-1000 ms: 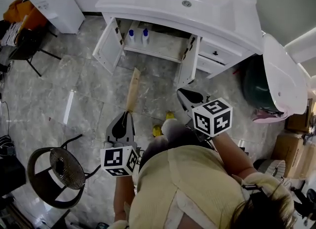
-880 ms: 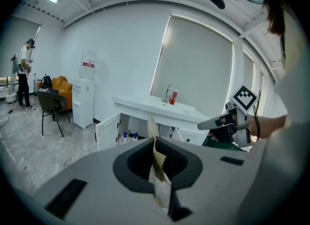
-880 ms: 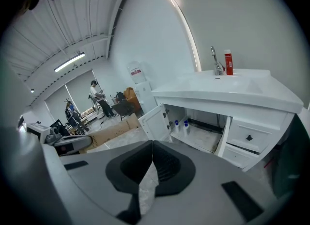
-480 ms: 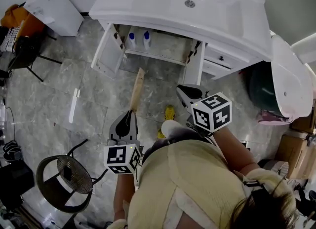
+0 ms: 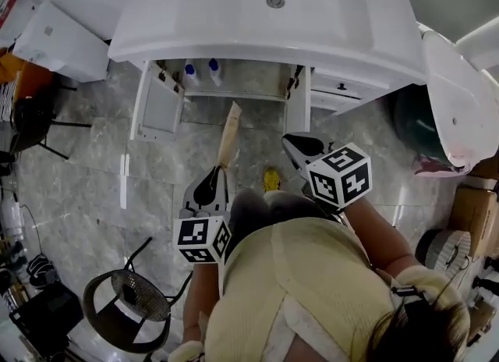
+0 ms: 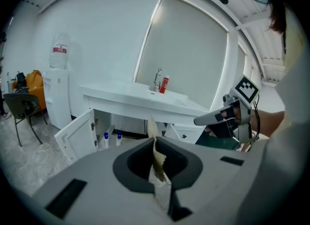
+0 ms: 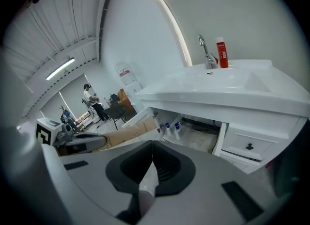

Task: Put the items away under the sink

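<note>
Glossy grey veined marble floor tiles (image 5: 93,165) run up to a smooth white moulded vanity sink (image 5: 234,17). Its flat white cabinet doors (image 5: 156,107) stand wide open on two white plastic bottles with blue caps (image 5: 191,72). The left gripper (image 5: 217,172) is clamped on a long flat tan kraft-paper packet (image 5: 228,138) with a zigzag-cut end, held over the floor and pointing toward the cabinet. The right gripper (image 5: 288,140) has its dark jaws pressed together at the tips.

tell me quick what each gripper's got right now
Left gripper: closed on a tan paper pouch.
Right gripper: closed, nothing seen in it.
</note>
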